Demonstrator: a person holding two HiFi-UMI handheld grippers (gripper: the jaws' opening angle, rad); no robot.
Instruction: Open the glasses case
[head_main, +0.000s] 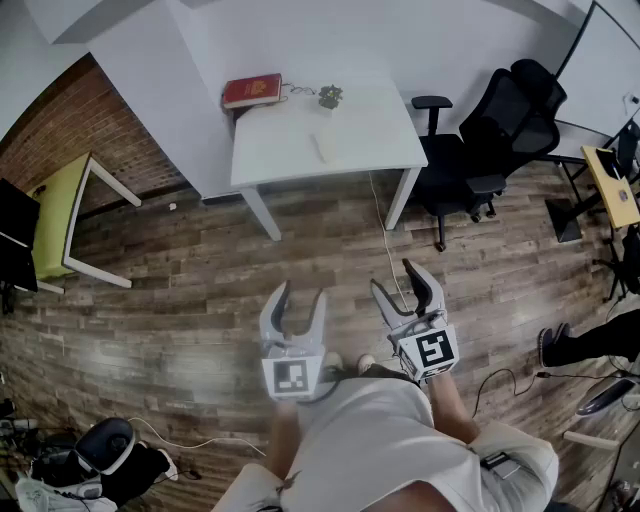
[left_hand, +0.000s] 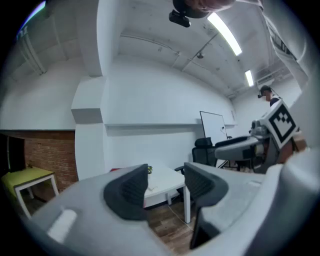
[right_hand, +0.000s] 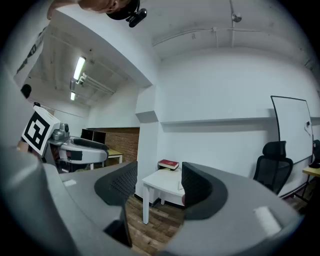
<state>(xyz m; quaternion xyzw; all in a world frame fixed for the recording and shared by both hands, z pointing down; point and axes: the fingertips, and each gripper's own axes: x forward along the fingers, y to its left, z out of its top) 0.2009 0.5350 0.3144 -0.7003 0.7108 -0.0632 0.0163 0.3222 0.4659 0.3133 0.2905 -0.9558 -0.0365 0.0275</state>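
Head view:
- One white table (head_main: 350, 130) is standing against the wall, well away from both grippers.
- One small pale oblong, apparently the glasses case (head_main: 318, 148), is lying near the middle of the table top.
- One red book (head_main: 252, 90) and one small plant (head_main: 330, 97) are sitting along the table's far edge.
- One black office chair (head_main: 500, 130) is standing beside the table.
- The left gripper (head_main: 301, 295) and right gripper (head_main: 396, 280) are hovering side by side over the wood floor (head_main: 200, 280).

Left gripper view:
- Its two jaws are standing apart and holding nothing.
- The table is showing through the gap.

Right gripper view:
- Its two jaws are likewise gaping, with nothing between them.
- One whiteboard (right_hand: 295, 130) is hanging at the right.
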